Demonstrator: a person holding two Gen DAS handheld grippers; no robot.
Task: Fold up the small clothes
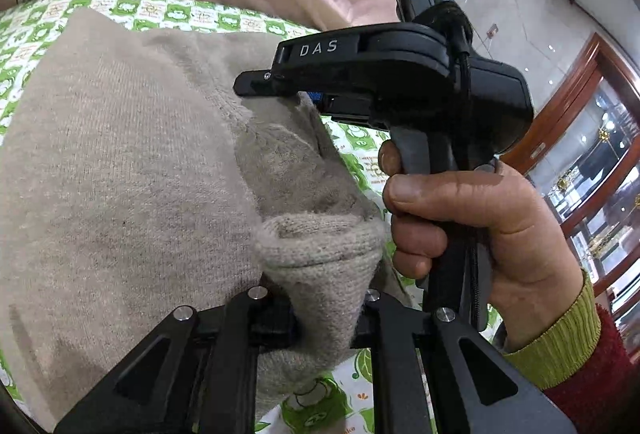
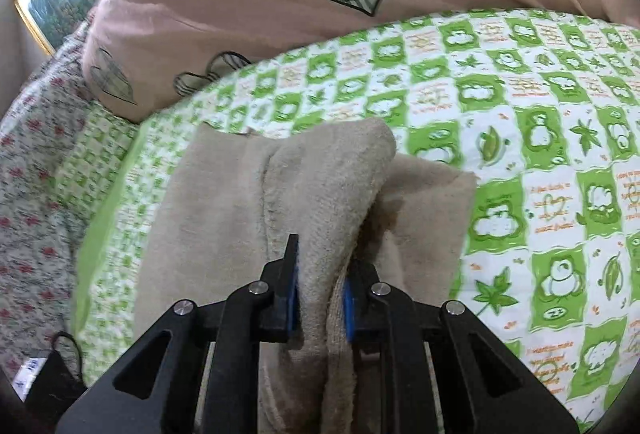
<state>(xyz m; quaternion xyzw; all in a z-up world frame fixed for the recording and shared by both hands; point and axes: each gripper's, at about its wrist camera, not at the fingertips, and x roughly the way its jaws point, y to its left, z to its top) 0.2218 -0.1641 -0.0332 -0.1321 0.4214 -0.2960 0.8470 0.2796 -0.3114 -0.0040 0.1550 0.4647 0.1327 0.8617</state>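
While the sweater (image 1: 120,170) is lying on the bed (image 2: 520,138), we are pinching its folds at 6 o'clock with both grippers' fingers: left (image 1: 320,318), right (image 2: 320,298).

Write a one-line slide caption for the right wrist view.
Right gripper pinches a fold of beige knit garment over a green-and-white patterned bedsheet.
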